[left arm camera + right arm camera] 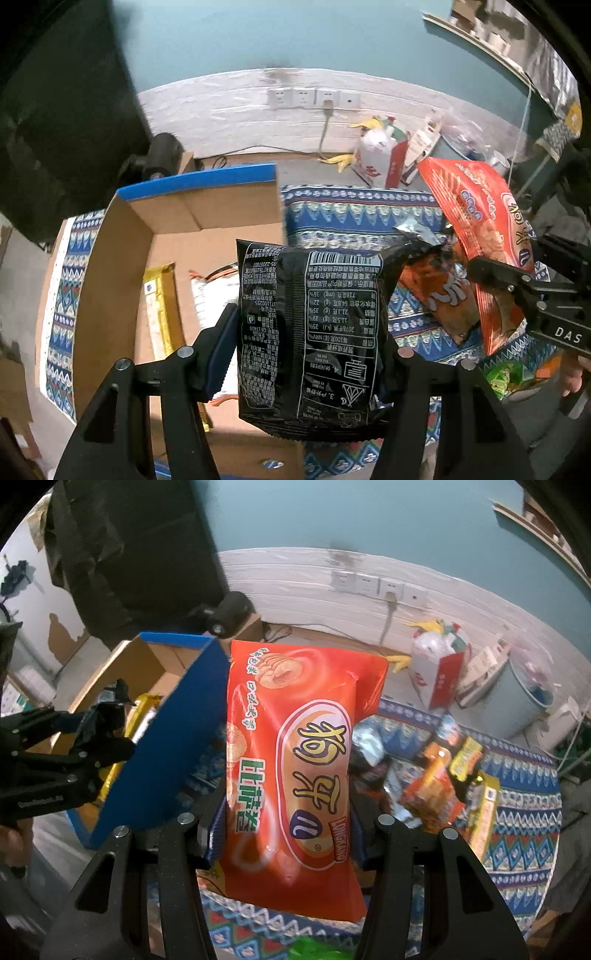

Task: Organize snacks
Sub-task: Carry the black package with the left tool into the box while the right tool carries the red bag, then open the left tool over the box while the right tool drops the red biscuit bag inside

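Observation:
My left gripper (306,350) is shut on a black snack packet (314,288) with white print, which hangs over the right part of an open cardboard box (110,277). A gold packet (159,306) and a white packet (210,295) lie inside the box. My right gripper (288,834) is shut on an orange-red biscuit packet (295,757), held just right of the box's blue flap (162,757). The left wrist view shows that right gripper (513,266) and its orange packet (480,221) at the right edge. The right wrist view shows the left gripper (118,723) over the box.
A patterned blue cloth (524,812) covers the table and carries a pile of loose snack packets (443,775). An orange packet (443,299) and a green one (509,373) lie near the box. A white and red bag (380,158) and a dark camera (162,155) stand by the back wall.

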Action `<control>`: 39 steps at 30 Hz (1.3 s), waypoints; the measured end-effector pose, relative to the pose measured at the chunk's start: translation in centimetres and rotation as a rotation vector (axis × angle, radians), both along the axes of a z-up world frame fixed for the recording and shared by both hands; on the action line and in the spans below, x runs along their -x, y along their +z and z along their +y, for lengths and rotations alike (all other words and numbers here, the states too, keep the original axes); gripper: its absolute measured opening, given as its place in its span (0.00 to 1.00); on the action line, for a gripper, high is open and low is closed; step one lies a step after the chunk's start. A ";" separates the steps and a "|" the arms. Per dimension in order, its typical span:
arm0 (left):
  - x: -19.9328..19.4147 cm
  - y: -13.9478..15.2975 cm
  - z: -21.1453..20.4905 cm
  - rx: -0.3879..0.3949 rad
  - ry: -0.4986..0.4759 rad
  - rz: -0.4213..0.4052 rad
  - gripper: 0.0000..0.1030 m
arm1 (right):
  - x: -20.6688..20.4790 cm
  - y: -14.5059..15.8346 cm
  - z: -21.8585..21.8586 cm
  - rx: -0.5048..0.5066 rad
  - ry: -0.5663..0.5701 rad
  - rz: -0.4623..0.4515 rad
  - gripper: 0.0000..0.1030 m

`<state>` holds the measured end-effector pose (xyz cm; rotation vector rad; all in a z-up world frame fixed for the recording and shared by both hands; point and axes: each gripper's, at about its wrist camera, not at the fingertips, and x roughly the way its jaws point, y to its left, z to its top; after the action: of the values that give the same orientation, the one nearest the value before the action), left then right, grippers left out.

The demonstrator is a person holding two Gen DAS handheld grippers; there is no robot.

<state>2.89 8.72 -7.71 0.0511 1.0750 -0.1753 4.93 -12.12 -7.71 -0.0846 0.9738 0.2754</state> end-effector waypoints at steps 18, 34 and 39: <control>-0.2 -1.2 9.3 0.005 0.177 0.030 0.60 | -2.7 0.1 9.6 -0.022 0.126 -0.005 0.50; 0.3 -1.6 12.8 -0.052 0.275 0.059 0.68 | -3.8 -1.6 17.4 -0.004 0.239 0.034 0.50; 0.8 -1.2 13.7 -0.071 0.292 0.043 0.72 | -4.1 -2.3 19.2 0.003 0.269 0.044 0.50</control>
<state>2.06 22.38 -8.86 -0.0458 1.1184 0.1255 9.03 7.04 -9.99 -0.2139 1.0068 0.5251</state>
